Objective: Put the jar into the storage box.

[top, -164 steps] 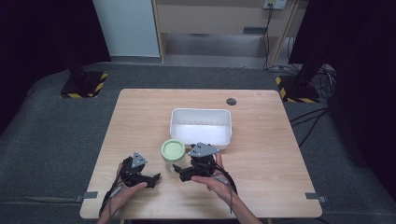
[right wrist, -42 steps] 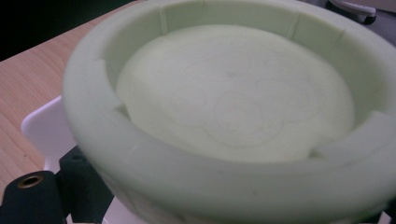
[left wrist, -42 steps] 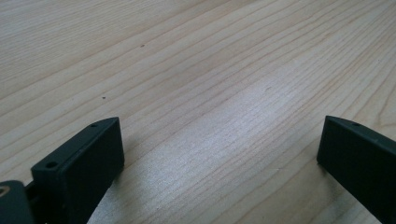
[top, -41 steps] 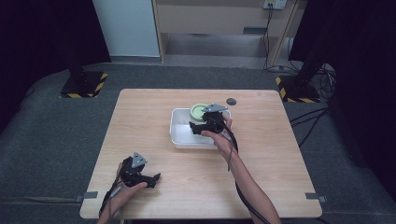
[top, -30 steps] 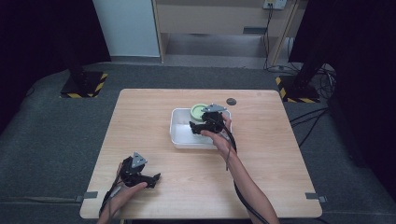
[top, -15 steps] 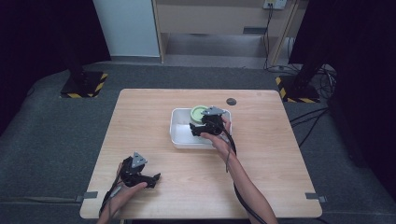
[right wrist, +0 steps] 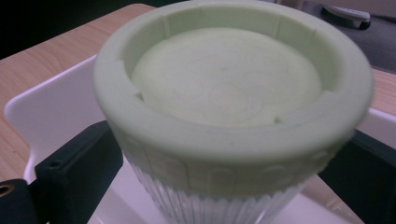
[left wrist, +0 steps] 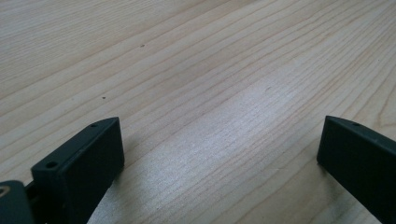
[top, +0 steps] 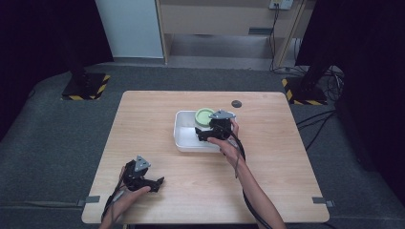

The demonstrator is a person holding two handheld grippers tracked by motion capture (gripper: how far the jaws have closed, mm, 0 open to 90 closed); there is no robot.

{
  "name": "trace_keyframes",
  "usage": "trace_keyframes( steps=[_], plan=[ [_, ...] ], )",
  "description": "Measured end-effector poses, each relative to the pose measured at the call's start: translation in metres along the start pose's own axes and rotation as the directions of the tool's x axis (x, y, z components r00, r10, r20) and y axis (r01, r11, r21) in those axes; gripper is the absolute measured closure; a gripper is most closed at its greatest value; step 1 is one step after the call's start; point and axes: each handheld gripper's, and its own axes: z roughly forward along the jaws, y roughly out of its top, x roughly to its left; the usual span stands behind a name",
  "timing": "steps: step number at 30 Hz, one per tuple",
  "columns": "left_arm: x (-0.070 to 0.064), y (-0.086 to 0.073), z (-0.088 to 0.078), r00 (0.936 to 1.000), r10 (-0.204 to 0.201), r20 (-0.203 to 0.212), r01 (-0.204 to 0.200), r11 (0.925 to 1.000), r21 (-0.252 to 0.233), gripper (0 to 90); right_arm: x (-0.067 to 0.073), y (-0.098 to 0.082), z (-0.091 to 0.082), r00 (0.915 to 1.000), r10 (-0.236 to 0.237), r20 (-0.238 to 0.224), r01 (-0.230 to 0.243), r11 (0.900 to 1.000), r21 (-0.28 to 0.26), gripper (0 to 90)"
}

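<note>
A ribbed glass jar with a pale green lid (top: 204, 115) (right wrist: 229, 93) stands upright inside the white bin (top: 179, 138) (right wrist: 60, 107), at its far right side. My right gripper (top: 204, 130) (right wrist: 229, 154) is shut on the jar, one black jaw on each side of the glass just under the lid. Whether the jar's base touches the bin floor is hidden. My left gripper (top: 155, 183) (left wrist: 219, 135) rests low over the bare wooden table (left wrist: 210, 70) near the front left, open with nothing between its jaws.
A small dark round disc (top: 236, 103) lies on the table behind the bin. On the floor beyond the table stand two bases with yellow-black stripes (top: 86, 90) (top: 305, 98). Cables (top: 329, 76) run over the floor at the right.
The right gripper has carried the jar from the table's front middle to the bin, and over the last second it has hardly moved. The left gripper has stayed put.
</note>
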Motion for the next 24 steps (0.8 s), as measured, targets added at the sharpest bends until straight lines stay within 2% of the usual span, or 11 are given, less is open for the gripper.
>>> trace_keyframes(
  steps=[7,10,24],
  plan=[
    [0.000,0.000,0.000,1.0000,0.000,0.001,0.000,1.0000,0.000,0.0,-0.003,-0.005,-0.013,0.9999,0.011,-0.013,-0.011,1.000,-0.013,2.1],
    [0.000,0.000,0.000,1.0000,-0.002,0.000,0.002,1.0000,-0.001,0.0,-0.001,-0.006,-0.018,0.9994,0.018,-0.030,-0.018,1.000,-0.021,2.0],
    [0.000,0.000,0.000,1.0000,0.000,0.000,0.000,1.0000,0.000,0.0,0.008,-0.013,-0.035,0.9986,0.018,-0.050,-0.020,0.999,-0.036,2.4]
  ],
)
